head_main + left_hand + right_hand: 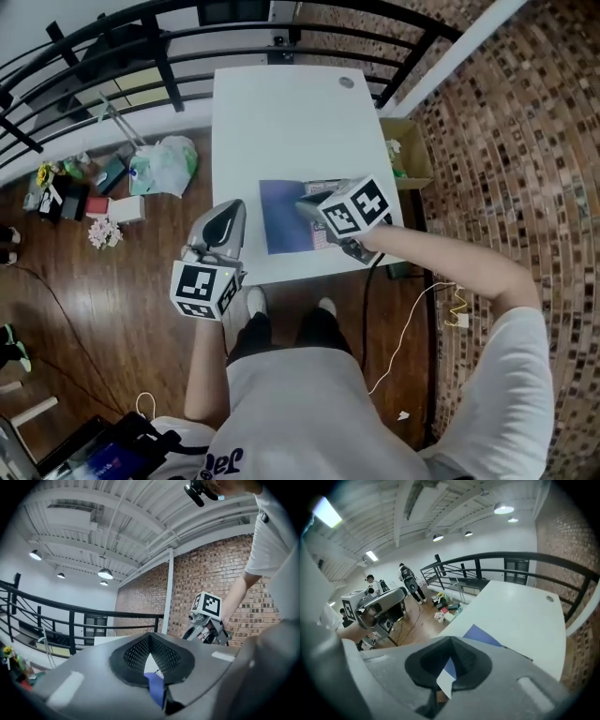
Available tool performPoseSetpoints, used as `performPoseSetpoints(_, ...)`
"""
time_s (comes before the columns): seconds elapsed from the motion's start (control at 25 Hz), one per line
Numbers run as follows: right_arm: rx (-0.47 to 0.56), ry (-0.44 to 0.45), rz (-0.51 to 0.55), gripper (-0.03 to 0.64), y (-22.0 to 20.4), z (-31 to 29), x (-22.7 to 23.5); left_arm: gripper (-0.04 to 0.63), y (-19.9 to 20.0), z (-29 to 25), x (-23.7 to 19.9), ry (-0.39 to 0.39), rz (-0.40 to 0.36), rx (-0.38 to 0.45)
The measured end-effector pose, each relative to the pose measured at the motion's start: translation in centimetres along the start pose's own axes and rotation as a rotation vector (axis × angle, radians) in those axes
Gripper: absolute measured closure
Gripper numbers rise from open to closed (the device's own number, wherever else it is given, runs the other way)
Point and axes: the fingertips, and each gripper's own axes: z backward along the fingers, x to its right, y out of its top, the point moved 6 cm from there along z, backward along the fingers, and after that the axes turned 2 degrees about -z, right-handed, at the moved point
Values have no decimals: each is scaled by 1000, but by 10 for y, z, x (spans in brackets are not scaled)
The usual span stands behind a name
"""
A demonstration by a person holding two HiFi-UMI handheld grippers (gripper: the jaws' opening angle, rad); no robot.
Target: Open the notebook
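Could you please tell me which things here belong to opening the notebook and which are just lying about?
For the job: notebook, white table it lies on, left hand-held gripper, right hand-held gripper.

Just lying about: plastic bag, flowers and small white box on the floor, cardboard box beside the table.

Worktop (pixel 281 122): in the middle, running away from the person; railing (pixel 169 56) behind it and off to its left, brick wall (pixel 506 141) to its right.
Notebook (pixel 286 220): on the worktop's near part, right of middle, close to the near edge.
Round disc (pixel 346 82): on the worktop's far right corner.
Left gripper (pixel 230 214): at the near left corner, left of the notebook.
Right gripper (pixel 307 208): over the notebook's right part.
Box (pixel 408 150): on the floor (pixel 112 300), just right of the worktop.
Bag (pixel 164 167): on the floor left of the worktop.
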Motion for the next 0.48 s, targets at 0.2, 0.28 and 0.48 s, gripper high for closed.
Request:
performPoseSetpoints(0.2,139,-33,43,626,-18,81,-2,580,33,0,63,-35,-125,32)
performPoseSetpoints(0.28,181,-33,57,626,-37,111,-4,580,36,0,99,-32,-164,27)
performPoseSetpoints(0.48,217,-13,114,626,-121,181,-7,580,31,7,208,7,-165,30)
